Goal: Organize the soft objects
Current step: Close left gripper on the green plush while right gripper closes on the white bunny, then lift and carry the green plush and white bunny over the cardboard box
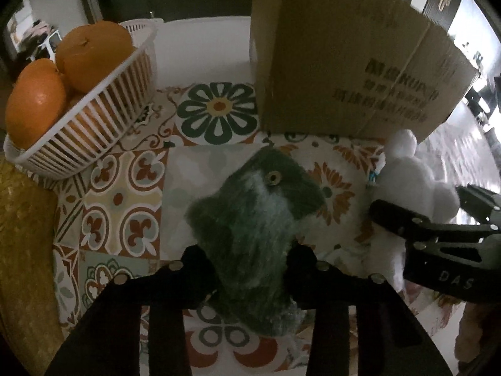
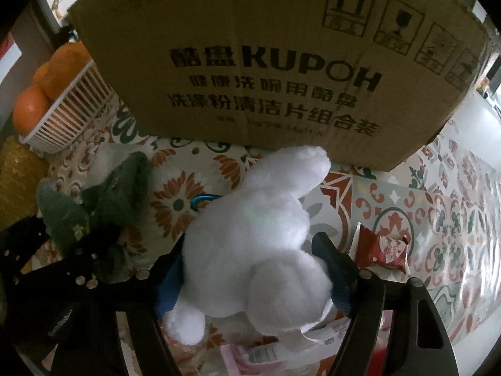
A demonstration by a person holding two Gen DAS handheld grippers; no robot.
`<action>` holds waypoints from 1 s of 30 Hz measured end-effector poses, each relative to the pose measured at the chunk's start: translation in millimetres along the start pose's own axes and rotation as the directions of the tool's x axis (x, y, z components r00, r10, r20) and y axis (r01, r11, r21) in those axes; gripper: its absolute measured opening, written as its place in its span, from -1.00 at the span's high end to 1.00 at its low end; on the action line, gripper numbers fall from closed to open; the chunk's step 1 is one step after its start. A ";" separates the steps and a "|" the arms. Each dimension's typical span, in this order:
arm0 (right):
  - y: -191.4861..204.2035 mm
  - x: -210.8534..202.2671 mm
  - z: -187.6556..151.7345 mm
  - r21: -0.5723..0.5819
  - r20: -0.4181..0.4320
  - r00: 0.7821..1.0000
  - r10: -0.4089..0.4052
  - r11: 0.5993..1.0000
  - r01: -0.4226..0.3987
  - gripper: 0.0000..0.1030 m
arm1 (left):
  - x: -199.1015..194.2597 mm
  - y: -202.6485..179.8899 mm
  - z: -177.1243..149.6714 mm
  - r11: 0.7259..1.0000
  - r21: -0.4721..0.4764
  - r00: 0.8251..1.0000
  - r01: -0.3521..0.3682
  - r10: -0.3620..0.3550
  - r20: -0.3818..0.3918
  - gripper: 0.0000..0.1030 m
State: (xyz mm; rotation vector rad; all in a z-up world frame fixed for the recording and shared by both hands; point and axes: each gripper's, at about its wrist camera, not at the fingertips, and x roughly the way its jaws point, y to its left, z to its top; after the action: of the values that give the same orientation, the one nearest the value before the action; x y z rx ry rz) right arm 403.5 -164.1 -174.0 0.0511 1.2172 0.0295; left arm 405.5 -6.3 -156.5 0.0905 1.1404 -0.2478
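My left gripper [image 1: 247, 260] is shut on a fuzzy grey-green plush toy [image 1: 256, 216] with a yellow eye, held over the patterned tablecloth. The same toy shows at the left of the right wrist view [image 2: 103, 200]. My right gripper [image 2: 253, 257] is shut on a white plush toy [image 2: 256, 244] with a blue clip at its neck. The white toy also shows at the right of the left wrist view [image 1: 410, 181], with the right gripper [image 1: 416, 216] around it. A large cardboard box [image 2: 266, 62] stands just beyond both toys.
A white slatted basket [image 1: 94, 119] holding oranges [image 1: 94, 53] sits at the left. A red snack packet [image 2: 385, 244] lies on the tablecloth [image 2: 454, 219] to the right of my right gripper. A yellow cushion [image 1: 22, 235] borders the left edge.
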 end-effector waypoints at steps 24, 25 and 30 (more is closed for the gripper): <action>-12.3 -54.6 1.5 0.030 0.142 0.990 -0.014 1.000 0.010 -0.48 | -42.6 -15.1 6.1 0.995 -0.044 0.987 0.092 -0.085 0.138 0.59; -10.0 -56.2 3.2 0.025 0.146 0.989 -0.022 1.000 0.019 -0.48 | -40.7 -14.5 5.9 0.995 -0.045 0.988 0.092 -0.085 0.132 0.60; -4.7 -54.4 2.8 0.019 0.141 0.990 -0.032 0.999 0.029 -0.48 | -42.4 -12.4 2.4 0.990 -0.060 0.983 0.128 -0.118 0.144 0.63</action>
State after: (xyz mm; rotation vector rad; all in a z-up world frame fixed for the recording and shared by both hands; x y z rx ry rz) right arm 387.2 -171.6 -122.3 0.0482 1.0769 -0.0110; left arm 387.9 -12.5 -116.4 -0.0580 1.0150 -0.3195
